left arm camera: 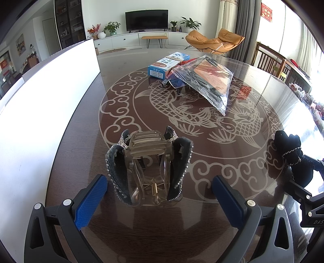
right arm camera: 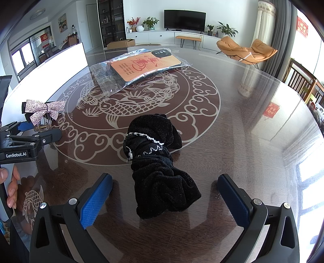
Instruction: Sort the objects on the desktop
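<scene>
The glass-topped bench (left arm camera: 85,125) carries a bagged phone case (left arm camera: 204,81) far ahead of both claws, leaning on a blue box (left arm camera: 168,63) that only the left view shows clearly. The right claw (right arm camera: 165,199) gapes around a black scrunchie (right arm camera: 158,168). The left claw (left arm camera: 160,197) gapes around a hair clip (left arm camera: 148,165), its rhinestone bow plain only in the right view.

Home living room: television (left arm camera: 146,19); orange lounge chair (left arm camera: 214,41).
</scene>
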A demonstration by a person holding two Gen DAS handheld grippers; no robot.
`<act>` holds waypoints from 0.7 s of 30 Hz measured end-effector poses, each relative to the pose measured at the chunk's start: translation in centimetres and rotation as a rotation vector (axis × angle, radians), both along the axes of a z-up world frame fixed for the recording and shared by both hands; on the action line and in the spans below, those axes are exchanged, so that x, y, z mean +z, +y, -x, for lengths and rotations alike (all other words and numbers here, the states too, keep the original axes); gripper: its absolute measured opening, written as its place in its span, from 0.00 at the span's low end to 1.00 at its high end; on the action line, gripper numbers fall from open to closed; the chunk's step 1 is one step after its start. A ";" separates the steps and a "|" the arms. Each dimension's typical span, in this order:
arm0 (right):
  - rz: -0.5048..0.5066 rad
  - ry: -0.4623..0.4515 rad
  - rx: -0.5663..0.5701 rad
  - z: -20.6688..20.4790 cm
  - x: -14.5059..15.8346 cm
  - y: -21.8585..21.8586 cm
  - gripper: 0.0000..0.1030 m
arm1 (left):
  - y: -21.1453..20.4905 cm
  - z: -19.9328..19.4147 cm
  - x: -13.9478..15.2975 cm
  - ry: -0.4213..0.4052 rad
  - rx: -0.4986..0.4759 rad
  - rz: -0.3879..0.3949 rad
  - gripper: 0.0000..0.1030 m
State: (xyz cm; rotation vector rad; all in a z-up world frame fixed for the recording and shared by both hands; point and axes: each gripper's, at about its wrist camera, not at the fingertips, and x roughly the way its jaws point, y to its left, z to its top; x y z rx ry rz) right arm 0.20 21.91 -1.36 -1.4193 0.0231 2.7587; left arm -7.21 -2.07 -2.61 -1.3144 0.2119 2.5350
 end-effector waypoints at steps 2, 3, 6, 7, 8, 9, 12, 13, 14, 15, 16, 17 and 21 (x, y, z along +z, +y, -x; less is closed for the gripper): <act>0.000 0.000 0.000 0.0 0.0 0.0 1.00 | 0.0 0.0 0.0 -0.001 -0.001 0.000 1.00; 0.000 0.000 0.000 0.0 0.0 0.0 1.00 | 0.0 0.0 0.0 -0.003 -0.004 -0.001 1.00; 0.000 0.000 0.000 0.0 0.0 0.0 1.00 | 0.0 0.0 0.0 -0.009 -0.047 0.006 1.00; 0.000 0.000 0.000 0.0 0.0 0.0 1.00 | -0.1 0.0 0.0 -0.018 -0.077 0.007 1.00; 0.000 0.000 0.000 0.0 0.0 0.0 1.00 | -0.2 0.0 0.0 -0.032 -0.095 0.014 1.00; 0.000 0.000 0.000 0.0 0.0 0.0 1.00 | -0.3 0.1 0.1 -0.050 -0.095 0.022 1.00; 0.000 0.000 -0.001 0.0 0.0 0.0 1.00 | -1.0 0.4 0.5 -0.085 -0.079 -0.023 0.96; 0.000 0.000 0.000 0.0 0.0 0.0 1.00 | -1.2 0.4 0.8 -0.076 -0.073 -0.041 0.76; 0.000 0.000 -0.001 0.0 0.0 0.0 1.00 | -1.4 0.5 1.1 -0.069 -0.068 -0.044 0.63; 0.000 0.000 -0.001 0.0 0.0 0.0 1.00 | -1.6 0.9 1.4 -0.076 -0.072 -0.050 0.42; 0.000 0.000 -0.001 0.0 0.0 0.0 1.00 | -1.8 1.4 1.5 -0.096 -0.079 -0.072 0.33; 0.000 0.000 -0.001 0.0 0.0 0.0 1.00 | -1.9 2.0 1.5 -0.110 -0.081 -0.087 0.31; -0.003 -0.001 0.000 0.1 0.0 0.0 1.00 | -1.5 2.4 1.9 -0.095 -0.104 -0.068 0.27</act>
